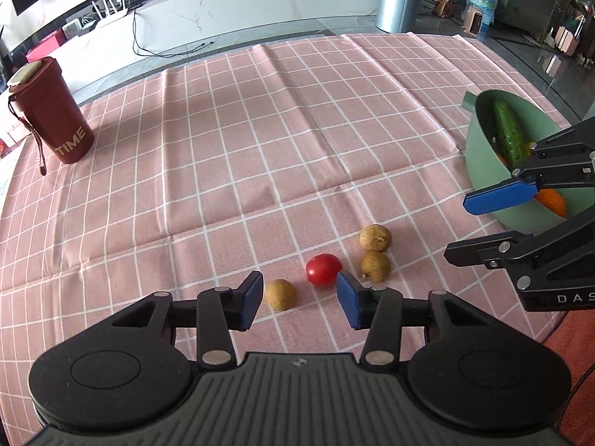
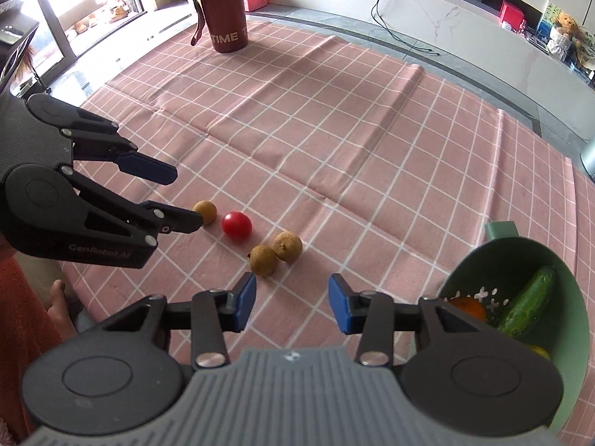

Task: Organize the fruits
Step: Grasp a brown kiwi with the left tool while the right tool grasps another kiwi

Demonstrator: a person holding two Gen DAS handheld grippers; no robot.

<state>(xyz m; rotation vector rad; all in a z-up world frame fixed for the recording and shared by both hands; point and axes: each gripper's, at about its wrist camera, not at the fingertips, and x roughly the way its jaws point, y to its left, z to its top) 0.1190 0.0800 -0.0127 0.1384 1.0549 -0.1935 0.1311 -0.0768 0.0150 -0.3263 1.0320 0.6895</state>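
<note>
looking down my left gripper [image 1: 297, 299], i see its jaws apart and holding nothing, with one longan [image 1: 281, 294] between the pads but untouched. at 1 o'clock from it sits the tomato [image 1: 323, 269], and two more longans [image 1: 375, 254] lie touching each other further toward 2 o'clock. my right gripper [image 2: 292, 303] is likewise released and empty, hovering over bare pink cloth [image 2: 334, 141], the longan pair just beyond its left pad at 11 o'clock. the green bowl [image 2: 569, 297] at 3 o'clock holds a cucumber [image 2: 528, 304] and an orange [image 2: 469, 306]. a red cup [image 2: 223, 11] stands far off at 11 o'clock.
</note>
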